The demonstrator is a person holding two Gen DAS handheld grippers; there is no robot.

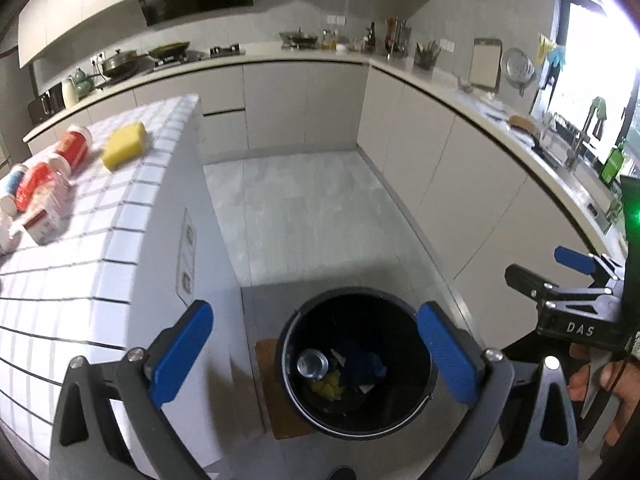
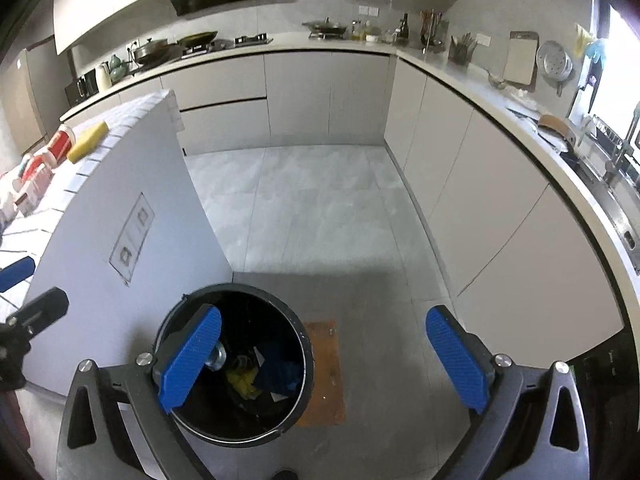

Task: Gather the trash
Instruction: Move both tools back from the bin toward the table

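Left wrist view, listed outward from the bin as landmark.

1. Left gripper (image 1: 312, 354): directly above the bin, blue fingers (image 1: 182, 350) spread wide, holding nothing.
2. Bin (image 1: 424, 390): black, round, open-topped, on the floor against the foot of the desk's end panel, partly over a brown mat (image 1: 280, 412). Contents: a metal can (image 1: 312, 363) lying on its side, yellow scraps (image 1: 329, 388), dark blue crumpled material (image 1: 362, 364), a few pale paper bits.
3. Right gripper (image 1: 560, 280): right of the bin and level with its rim in this view; in its own view (image 2: 324, 358) the fingers (image 2: 192, 358) stand wide apart and empty, one over the bin's mouth, the other over bare floor.
4. Desk (image 1: 92, 272): white-tiled, left of and above the bin. On it, well away from the bin: a yellow sponge (image 1: 124, 145), a red-and-white jar (image 1: 74, 148) on its side, further red-and-white bottles and a small carton (image 1: 44, 216) in a loose cluster. These look like the remaining trash, though which count as such cannot be told.
5. Kitchen counter (image 1: 460, 98): far beyond the bin, carrying pans and utensils; not part of the task.

Hazards, as judged:
- Jars lying on their sides may roll off the desk edge if nudged during a reach.
- Clustered items invite a pinch on two at once, or knocking a neighbour.
- The sponge compresses; a shallow pinch could slip.
- A release off-centre, as with the right gripper's present offset, could miss the bin or strike its rim.
- The two grippers are close together over the bin and could collide.
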